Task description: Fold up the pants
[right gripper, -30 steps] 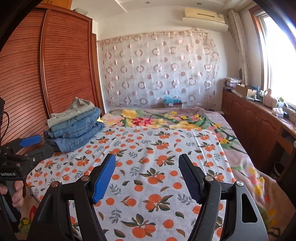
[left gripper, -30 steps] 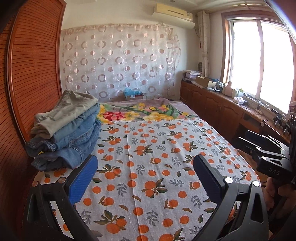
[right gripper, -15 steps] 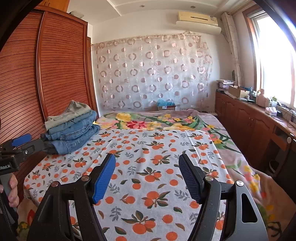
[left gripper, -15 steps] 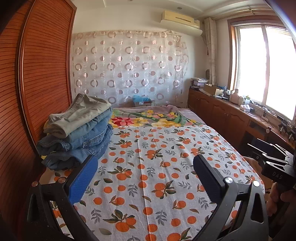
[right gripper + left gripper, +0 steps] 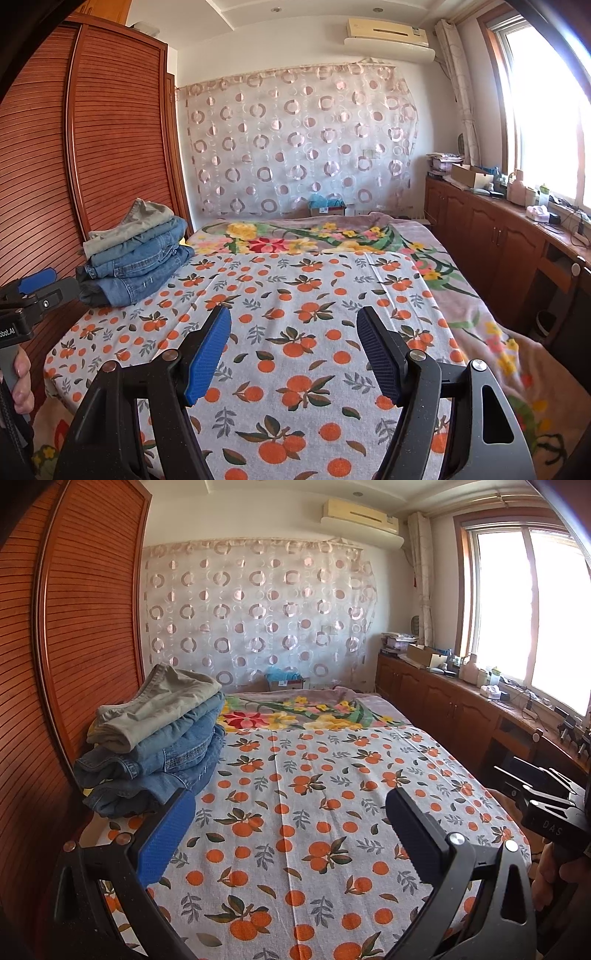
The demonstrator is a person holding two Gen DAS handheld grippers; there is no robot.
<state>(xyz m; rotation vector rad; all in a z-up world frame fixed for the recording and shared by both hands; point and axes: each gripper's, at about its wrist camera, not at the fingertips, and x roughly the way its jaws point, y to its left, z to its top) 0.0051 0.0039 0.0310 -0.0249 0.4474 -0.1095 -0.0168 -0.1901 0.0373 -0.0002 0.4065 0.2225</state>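
A stack of folded pants (image 5: pixel 155 738) lies at the bed's left side by the wardrobe: several blue jeans with a khaki pair on top, seen too in the right wrist view (image 5: pixel 136 254). My left gripper (image 5: pixel 290 812) is open above the orange-print sheet (image 5: pixel 314 812), its left pad just in front of the stack, nothing between its fingers. My right gripper (image 5: pixel 293 332) is open and empty over the middle of the sheet (image 5: pixel 295 295). Each gripper shows at the edge of the other's view, held by a hand.
A slatted wooden wardrobe (image 5: pixel 74 627) flanks the bed on the left. A floral blanket (image 5: pixel 314 236) covers the far end and right side. Low wooden cabinets (image 5: pixel 498 236) with clutter run under the window on the right. A patterned curtain (image 5: pixel 295 140) hangs behind.
Both views have tilted upward a little, showing more ceiling and wall. Both grippers stay open and empty, and the stack of pants has not moved.
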